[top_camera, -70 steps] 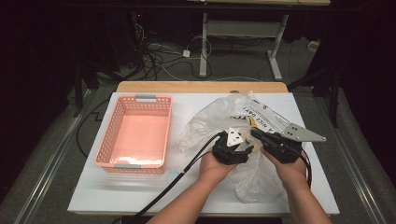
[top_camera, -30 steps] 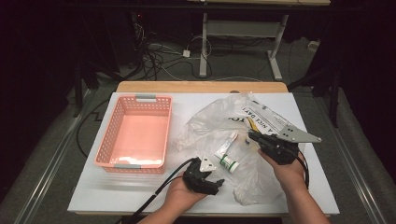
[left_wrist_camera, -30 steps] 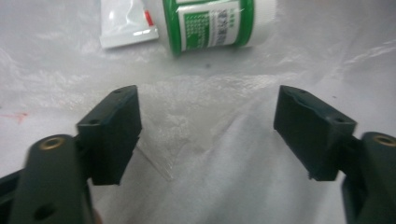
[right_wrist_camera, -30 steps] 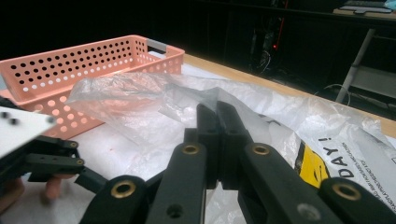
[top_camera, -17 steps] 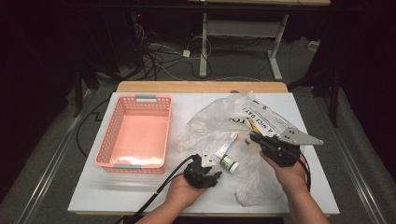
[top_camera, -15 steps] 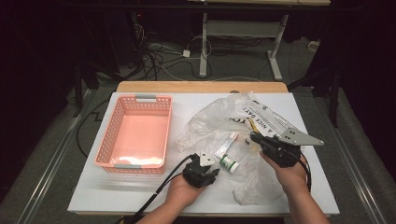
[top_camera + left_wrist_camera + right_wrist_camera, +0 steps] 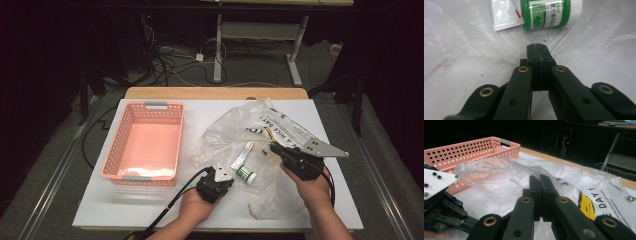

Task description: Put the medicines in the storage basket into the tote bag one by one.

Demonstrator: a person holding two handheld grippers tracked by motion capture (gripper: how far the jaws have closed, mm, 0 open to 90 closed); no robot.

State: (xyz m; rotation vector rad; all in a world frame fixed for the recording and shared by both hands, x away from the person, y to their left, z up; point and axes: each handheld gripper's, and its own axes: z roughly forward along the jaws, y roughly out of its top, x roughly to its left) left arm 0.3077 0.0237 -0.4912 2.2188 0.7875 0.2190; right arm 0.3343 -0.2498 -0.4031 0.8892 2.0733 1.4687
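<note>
A crumpled clear plastic bag (image 7: 235, 127) with black print lies across the table's right half. My left gripper (image 7: 226, 176) rests low near the front edge. Its jaws have just been closing and now meet, and the bag's creases run into the tip (image 7: 537, 47), so film is pinched there. Just beyond it lie a green jar with a white cap (image 7: 551, 13) and a white sachet (image 7: 505, 15); from above the jar (image 7: 246, 173) lies among the bag's folds. My right gripper (image 7: 274, 148) is shut on a raised fold of the bag (image 7: 537, 171).
An empty pink perforated basket (image 7: 145, 175) stands on the left of the white table (image 7: 125, 212). The left gripper's grey plate (image 7: 436, 182) sits close to my right jaws. Beyond the table's wooden far edge are cables and desk legs on a dark floor.
The left hand drew back from the bag's middle toward the front edge, leaving the jar and sachet in view. Its jaws then went from open to shut. The right gripper stayed put.
</note>
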